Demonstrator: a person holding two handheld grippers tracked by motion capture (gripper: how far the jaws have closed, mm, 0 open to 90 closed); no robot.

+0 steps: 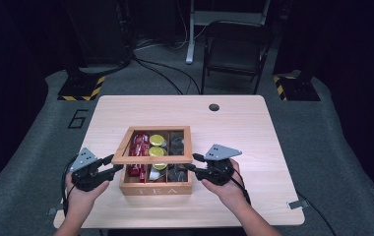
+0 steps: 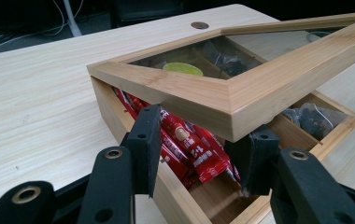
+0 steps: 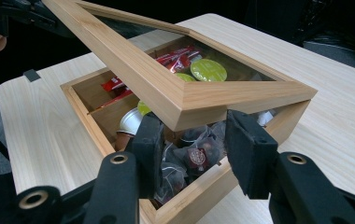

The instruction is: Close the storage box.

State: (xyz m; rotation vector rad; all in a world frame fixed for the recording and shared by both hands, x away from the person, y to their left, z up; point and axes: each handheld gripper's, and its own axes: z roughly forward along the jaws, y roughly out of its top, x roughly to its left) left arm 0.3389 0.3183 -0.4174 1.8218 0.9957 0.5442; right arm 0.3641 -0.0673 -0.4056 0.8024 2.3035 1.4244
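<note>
Presently on the wooden table [image 1: 254, 123]:

- Left gripper [image 1: 115, 164]: at the left front corner of the lid [image 1: 153, 159]; jaws stand on either side of that corner, pads [image 2: 148, 140] at its wood. Whether they clamp it cannot be told.
- Tea box [image 1: 155, 189]: wooden, marked TEA, near the table's front edge. Its glass-paned lid is raised at the front and tilted above the compartments.
- Contents: red sachets [image 1: 139, 147] left, yellow-green capsules [image 1: 157, 140] centre, dark tea bags [image 1: 177, 143] right.
- Right gripper [image 1: 191, 162]: at the lid's right front corner, jaws straddling it; grip likewise uncertain.
</note>
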